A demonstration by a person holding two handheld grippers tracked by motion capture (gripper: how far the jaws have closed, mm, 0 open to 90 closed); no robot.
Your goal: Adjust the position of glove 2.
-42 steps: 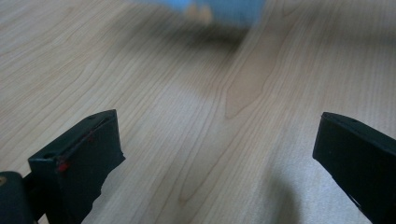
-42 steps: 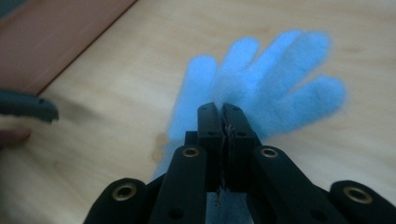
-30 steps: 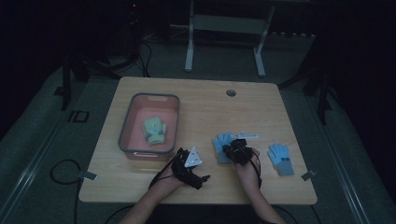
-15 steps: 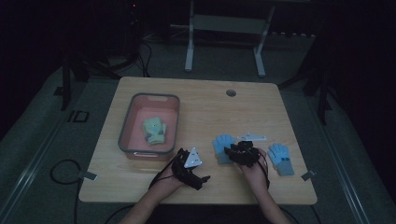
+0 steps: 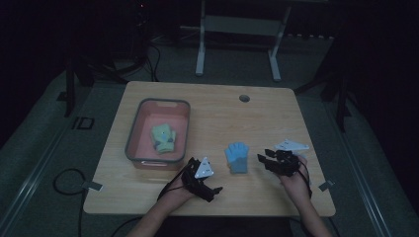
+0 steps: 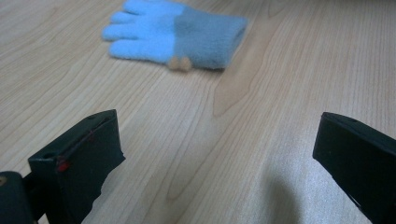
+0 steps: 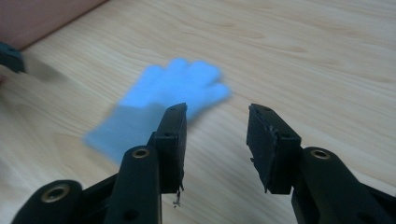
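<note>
A light blue glove (image 5: 237,157) lies flat on the wooden table (image 5: 217,113), fingers pointing away from the person. My right gripper (image 5: 263,157) hovers just right of it. Its jaws have just been opening and stand apart with nothing between them (image 7: 217,112); the glove (image 7: 173,93) lies beyond its left jaw, blurred. My left gripper (image 5: 213,190) rests near the front edge, left of the glove. It is wide open and holds nothing (image 6: 219,126), with the glove (image 6: 177,32) ahead of it.
A pink tray (image 5: 132,143) at the left of the table holds green gloves (image 5: 163,138). A round dark hole (image 5: 244,98) sits near the table's far edge. Metal stand legs (image 5: 237,44) stand on the floor behind.
My right gripper has opened, let go of the blue glove and moved right, away from it. A second blue glove at the right is now hidden under the right hand. The left gripper stayed still.
</note>
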